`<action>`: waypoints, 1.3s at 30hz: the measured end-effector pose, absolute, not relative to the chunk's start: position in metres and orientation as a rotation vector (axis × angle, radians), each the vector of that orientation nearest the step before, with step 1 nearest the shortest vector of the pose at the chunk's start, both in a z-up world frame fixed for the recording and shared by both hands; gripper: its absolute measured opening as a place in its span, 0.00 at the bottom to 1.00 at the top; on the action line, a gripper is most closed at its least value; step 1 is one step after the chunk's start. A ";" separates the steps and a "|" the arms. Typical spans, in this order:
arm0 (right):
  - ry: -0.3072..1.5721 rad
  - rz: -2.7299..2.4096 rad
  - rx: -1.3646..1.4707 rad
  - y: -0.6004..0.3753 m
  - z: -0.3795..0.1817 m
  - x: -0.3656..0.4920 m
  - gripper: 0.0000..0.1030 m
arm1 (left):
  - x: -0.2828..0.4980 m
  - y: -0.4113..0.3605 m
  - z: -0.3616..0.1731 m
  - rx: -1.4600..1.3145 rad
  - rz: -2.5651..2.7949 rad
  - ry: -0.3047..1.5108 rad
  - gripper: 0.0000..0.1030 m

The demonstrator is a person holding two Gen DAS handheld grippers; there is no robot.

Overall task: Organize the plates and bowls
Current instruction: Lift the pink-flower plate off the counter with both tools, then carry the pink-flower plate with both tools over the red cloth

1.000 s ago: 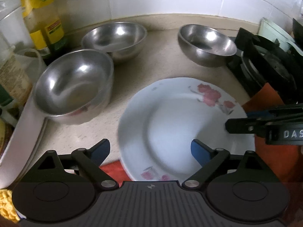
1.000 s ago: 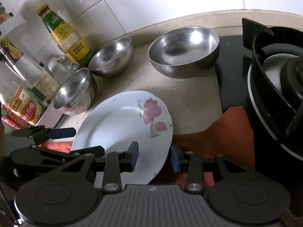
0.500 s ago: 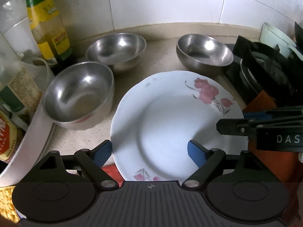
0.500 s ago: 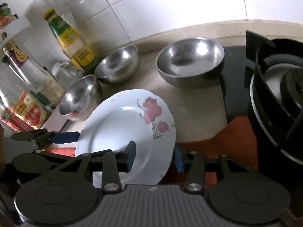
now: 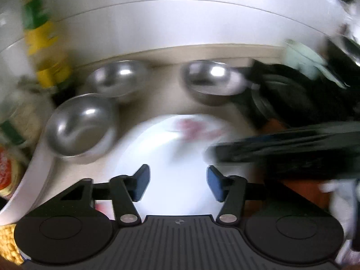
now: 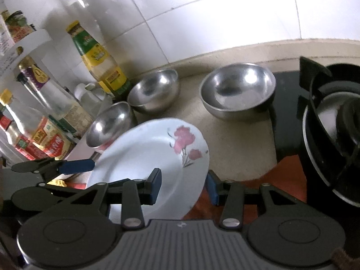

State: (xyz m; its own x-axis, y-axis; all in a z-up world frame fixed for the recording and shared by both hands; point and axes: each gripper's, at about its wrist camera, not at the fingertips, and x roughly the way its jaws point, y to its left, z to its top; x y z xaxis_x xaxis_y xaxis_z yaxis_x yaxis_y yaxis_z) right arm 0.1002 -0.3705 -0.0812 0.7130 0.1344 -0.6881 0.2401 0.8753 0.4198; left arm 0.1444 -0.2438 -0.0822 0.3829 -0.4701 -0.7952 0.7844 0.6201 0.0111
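Observation:
A white plate with pink flowers [image 6: 153, 153] is tilted up off the counter, and it shows blurred in the left wrist view [image 5: 171, 157]. My right gripper [image 6: 183, 185] has its jaws apart on either side of the plate's near rim; I cannot tell whether they grip it. My left gripper [image 5: 177, 182] is open over the plate's near edge. Three steel bowls stand on the counter: one at the left [image 6: 110, 123], one behind it [image 6: 155, 90] and one at the right [image 6: 238, 90].
Sauce bottles [image 6: 96, 56] and a white rack [image 6: 27, 45] crowd the left wall. A black gas stove [image 6: 333, 121] stands at the right. An orange-red cloth [image 6: 270, 177] lies under the plate's right side. The tiled wall closes the back.
The plate has risen and tilted more. Both grippers have lifted and pulled back. The left jaws have narrowed. The left wrist view is now blurred by motion.

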 end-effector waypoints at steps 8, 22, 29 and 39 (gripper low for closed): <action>0.837 -0.059 0.513 -0.370 -0.083 0.103 0.23 | 0.159 -0.183 -0.073 0.318 -0.655 0.823 0.74; 0.919 0.042 0.619 -0.369 -0.120 0.130 0.28 | 0.220 -0.182 -0.136 0.215 -0.691 1.014 0.83; 0.912 0.039 0.580 -0.371 -0.124 0.146 0.22 | 0.228 -0.191 -0.137 0.260 -0.652 0.986 0.81; 0.863 0.033 0.510 -0.364 -0.101 0.125 0.22 | 0.200 -0.185 -0.112 0.274 -0.652 0.904 0.80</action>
